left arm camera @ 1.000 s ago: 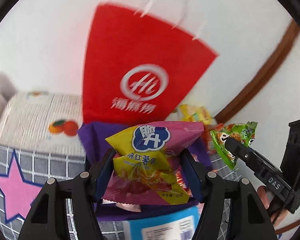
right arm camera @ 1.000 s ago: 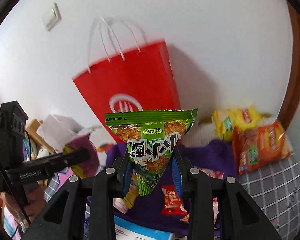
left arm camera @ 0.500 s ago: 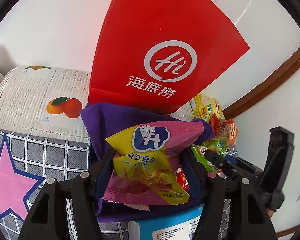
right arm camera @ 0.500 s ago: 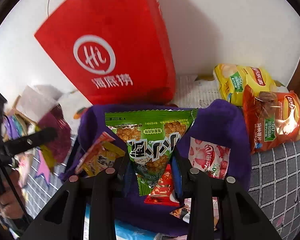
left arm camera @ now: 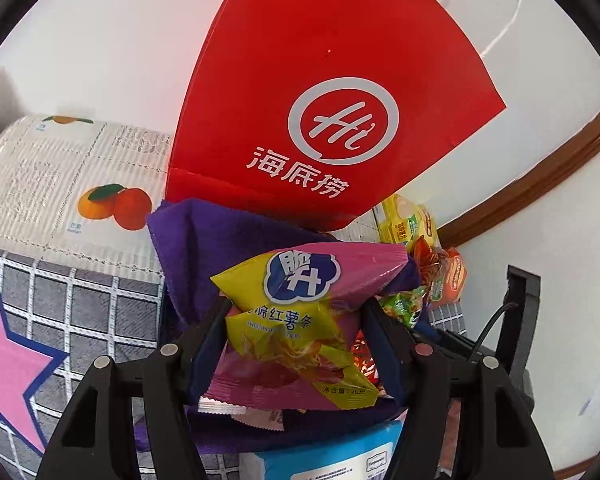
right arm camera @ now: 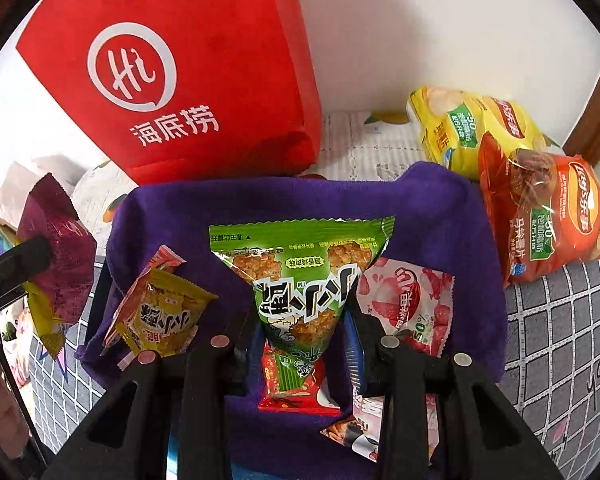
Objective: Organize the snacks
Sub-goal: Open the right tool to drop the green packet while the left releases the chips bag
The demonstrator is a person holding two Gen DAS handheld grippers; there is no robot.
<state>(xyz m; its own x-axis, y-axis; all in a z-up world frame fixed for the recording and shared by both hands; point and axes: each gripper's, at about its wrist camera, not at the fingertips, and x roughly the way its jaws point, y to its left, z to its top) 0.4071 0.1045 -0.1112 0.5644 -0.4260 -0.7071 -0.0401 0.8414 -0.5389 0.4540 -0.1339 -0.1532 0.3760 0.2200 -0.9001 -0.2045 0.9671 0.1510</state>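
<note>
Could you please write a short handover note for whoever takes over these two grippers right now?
Left gripper: shut on the pink-and-yellow sweet potato packet.
Right gripper: shut on the green triangular packet, above the purple cloth bin.
Done: several small packets, such as the yellow one, lie in the bin.
Left: both held packets; the yellow chip bag and orange chip bag lie outside the bin.

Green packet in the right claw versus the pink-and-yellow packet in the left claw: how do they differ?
The green packet is a triangle held by its narrow bottom tip, while the pink-and-yellow packet is a wider pillow-shaped bag gripped across its middle. The green packet's print reads upside down in its own view; the pink-and-yellow packet's print reads upright. Both hang over the purple cloth, each pinched in a claw.
</note>
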